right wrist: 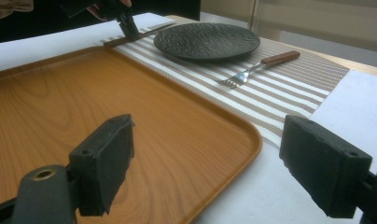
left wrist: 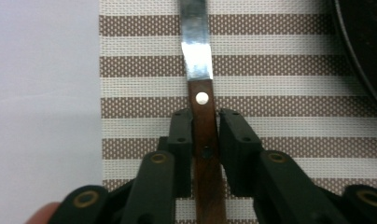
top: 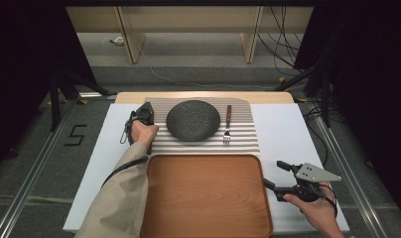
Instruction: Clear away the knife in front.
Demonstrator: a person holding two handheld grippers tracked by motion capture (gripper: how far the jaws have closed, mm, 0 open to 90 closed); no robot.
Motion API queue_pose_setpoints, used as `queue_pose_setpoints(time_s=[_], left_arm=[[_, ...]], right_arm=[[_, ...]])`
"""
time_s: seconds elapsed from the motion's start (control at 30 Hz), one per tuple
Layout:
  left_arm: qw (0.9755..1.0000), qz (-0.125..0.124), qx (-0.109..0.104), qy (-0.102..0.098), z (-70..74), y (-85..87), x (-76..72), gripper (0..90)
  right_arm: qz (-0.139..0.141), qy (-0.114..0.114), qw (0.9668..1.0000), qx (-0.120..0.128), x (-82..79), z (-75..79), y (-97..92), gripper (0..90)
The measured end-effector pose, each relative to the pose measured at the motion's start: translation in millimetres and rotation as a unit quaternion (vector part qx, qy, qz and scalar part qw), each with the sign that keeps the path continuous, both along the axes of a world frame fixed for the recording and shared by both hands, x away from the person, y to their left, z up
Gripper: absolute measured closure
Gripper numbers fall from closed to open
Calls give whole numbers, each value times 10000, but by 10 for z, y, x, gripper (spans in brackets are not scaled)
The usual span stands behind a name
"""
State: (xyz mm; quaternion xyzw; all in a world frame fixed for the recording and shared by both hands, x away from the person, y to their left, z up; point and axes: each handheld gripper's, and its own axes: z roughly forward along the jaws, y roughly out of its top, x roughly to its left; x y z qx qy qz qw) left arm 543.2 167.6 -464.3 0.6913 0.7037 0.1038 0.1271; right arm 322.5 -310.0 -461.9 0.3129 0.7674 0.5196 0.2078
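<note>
The left gripper (left wrist: 205,128) pinches the brown wooden handle of a steel-bladed table knife (left wrist: 204,121), which lies flat on the brown-and-white striped placemat (left wrist: 280,70) left of the dark round textured plate (top: 193,120). Gripping the handle low suits lifting it. The right gripper (top: 277,174), jaws spread and empty, waits right of the near orange wooden tray (top: 203,198).

The high view looks forward and down from above. The left gripper view looks straight down, very near, on the brown wooden knife handle (left wrist: 206,140) between its jaws. The right gripper view looks low across the orange wooden tray (right wrist: 84,107) ahead; both gripper views share the dark round stone plate (right wrist: 207,41).
</note>
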Motion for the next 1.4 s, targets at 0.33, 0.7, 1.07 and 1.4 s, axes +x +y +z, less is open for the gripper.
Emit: queue_pose_setpoints(time_s=[0.33,0.7,1.07,1.4], left_arm=[[10000,-54,-79,-14,0,24,-5,771],[9997,-178,-107,-120,4,83,-40,773],[9984,-109,-332,-444,142,132,-130,773],[9968,-181,-380,-687,284,172,-293,773]], right_arm=[[-3,-2,10000,11,0,-1,1,187],[-8,-12,10000,-8,-1,3,-1,188],[-6,-1,10000,-10,-2,4,7,188],[-15,6,10000,-11,-2,4,9,188]])
